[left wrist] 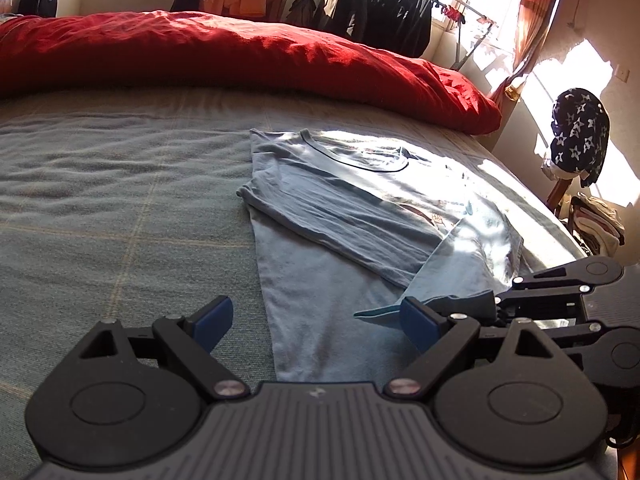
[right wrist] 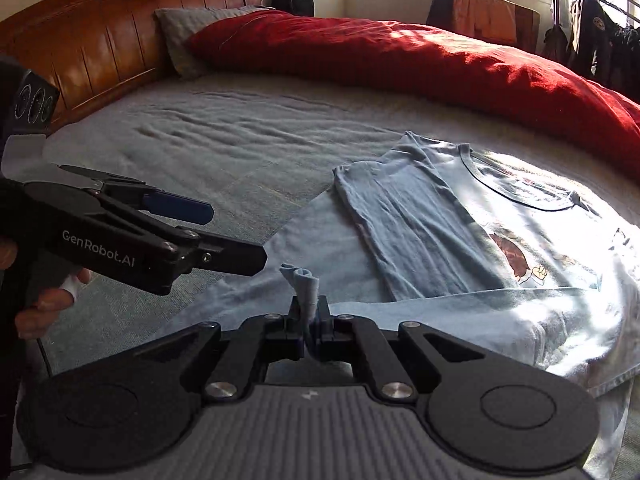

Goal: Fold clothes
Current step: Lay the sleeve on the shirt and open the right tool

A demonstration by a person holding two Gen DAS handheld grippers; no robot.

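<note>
A light blue T-shirt [left wrist: 340, 216] with a cartoon print lies flat on the bed, its left side and sleeve folded over the chest; it also shows in the right wrist view [right wrist: 440, 240]. My left gripper [left wrist: 316, 320] is open and empty, hovering over the shirt's lower left part. In the right wrist view the left gripper [right wrist: 236, 236] is at the left, jaws apart. My right gripper [right wrist: 310, 320] is shut on a bunched bit of the shirt's hem [right wrist: 302, 280]. In the left wrist view the right gripper [left wrist: 496, 304] is at the right, pinching the same cloth [left wrist: 452, 304].
The bed [left wrist: 120, 200] has a grey-green cover. A red duvet [left wrist: 240, 56] lies along the far side, with a wooden headboard [right wrist: 100, 40] and grey pillow [right wrist: 188, 36]. A clothes rack [left wrist: 380, 4] stands by the window. A chair with clothes [left wrist: 580, 148] stands at the right.
</note>
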